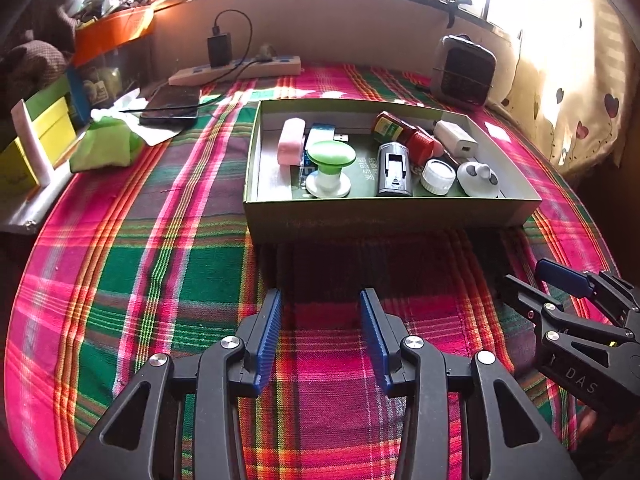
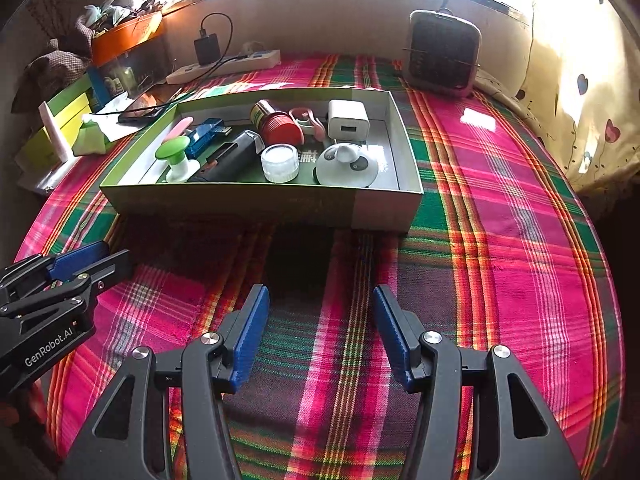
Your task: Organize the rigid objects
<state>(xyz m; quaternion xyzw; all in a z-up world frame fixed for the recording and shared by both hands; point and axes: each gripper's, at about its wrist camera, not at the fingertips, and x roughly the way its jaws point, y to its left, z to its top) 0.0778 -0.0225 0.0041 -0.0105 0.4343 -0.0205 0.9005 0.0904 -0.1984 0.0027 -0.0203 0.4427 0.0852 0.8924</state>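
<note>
My left gripper [image 1: 320, 336] and right gripper [image 2: 320, 332]: both jaws spread, nothing between them, over the plaid cloth [image 1: 168, 280], near the filled box [image 1: 392, 212].

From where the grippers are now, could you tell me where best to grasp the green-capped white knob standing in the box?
Probably the narrow white stem of the green-capped white knob, under its green cap. It stands upright, so come from above the cardboard box wall, jaws straddling the stem.
</note>
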